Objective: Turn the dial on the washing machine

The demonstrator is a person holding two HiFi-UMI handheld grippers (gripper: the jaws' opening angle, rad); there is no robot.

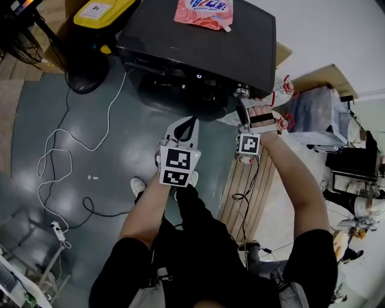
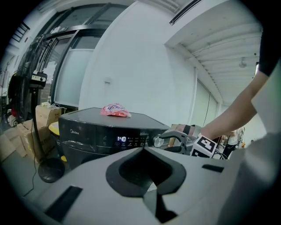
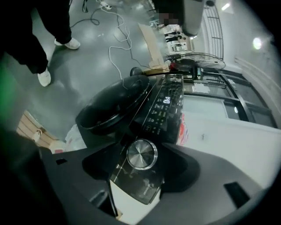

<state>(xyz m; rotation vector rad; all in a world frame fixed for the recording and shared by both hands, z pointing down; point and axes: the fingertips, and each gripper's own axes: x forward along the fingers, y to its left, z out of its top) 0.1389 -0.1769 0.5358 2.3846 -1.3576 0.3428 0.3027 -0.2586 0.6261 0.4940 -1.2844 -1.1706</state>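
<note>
Black and glossy, the one washing machine [image 1: 198, 42] fills the far middle of the head view, with a single pink pouch [image 1: 203, 12] lying on its lid. Its one silver dial [image 1: 242, 91] sits at the right end of the front panel. The right gripper [image 1: 246, 111] reaches up to that dial. The left gripper [image 1: 180, 144] hangs nearer and to the left, clear of the machine, most likely parked out of the way. One white cable [image 1: 78, 144] loops over the floor on the left.

In the left gripper view, the left gripper [image 2: 142, 150] has its jaws closed together at the tip with nothing between them. Beyond it are the lit display [image 2: 121, 139], the dial [image 2: 157, 141] at the panel's right end, and the right gripper [image 2: 175, 137] beside it.

In the right gripper view, the right gripper [image 3: 147, 148] is rolled, so the panel runs on a slant. Its jaws stand wide on either side of the dial [image 3: 142, 154], with gaps showing on both sides, so it is straddled rather than pinched. This looks like lining up for a grip before the turn.
</note>
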